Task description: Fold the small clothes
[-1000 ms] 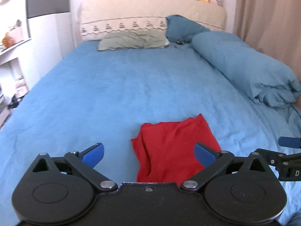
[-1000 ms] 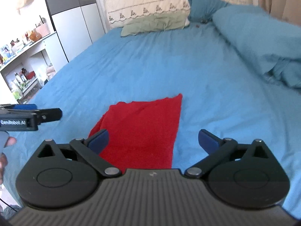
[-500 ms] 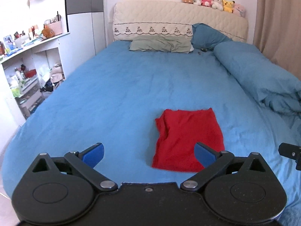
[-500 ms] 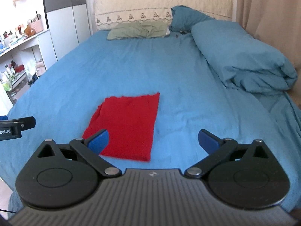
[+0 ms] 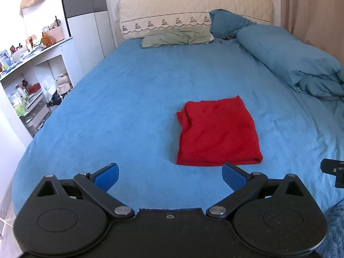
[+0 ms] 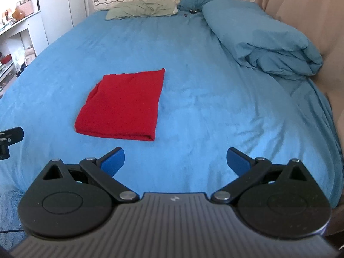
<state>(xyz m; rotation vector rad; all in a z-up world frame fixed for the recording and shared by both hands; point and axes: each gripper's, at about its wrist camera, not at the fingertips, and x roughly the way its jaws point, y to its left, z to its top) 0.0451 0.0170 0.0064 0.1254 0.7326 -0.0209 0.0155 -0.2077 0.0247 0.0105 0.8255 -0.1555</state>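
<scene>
A small red garment (image 5: 217, 131) lies folded into a flat rectangle on the blue bed sheet (image 5: 129, 107); it also shows in the right wrist view (image 6: 124, 105). My left gripper (image 5: 170, 176) is open and empty, held back above the bed's near edge, just short of the garment. My right gripper (image 6: 175, 161) is open and empty, held back near the bed's foot, to the right of the garment. Neither gripper touches the cloth.
A rolled blue duvet (image 5: 290, 60) lies along the bed's right side. A green pillow (image 5: 176, 36) and a blue pillow (image 5: 228, 22) rest at the headboard. White shelves (image 5: 28, 81) with clutter stand on the left. A beige curtain (image 6: 301, 10) hangs on the right.
Both grippers have pulled back and up from the garment, which now lies further off. The garment stays folded on the sheet.
</scene>
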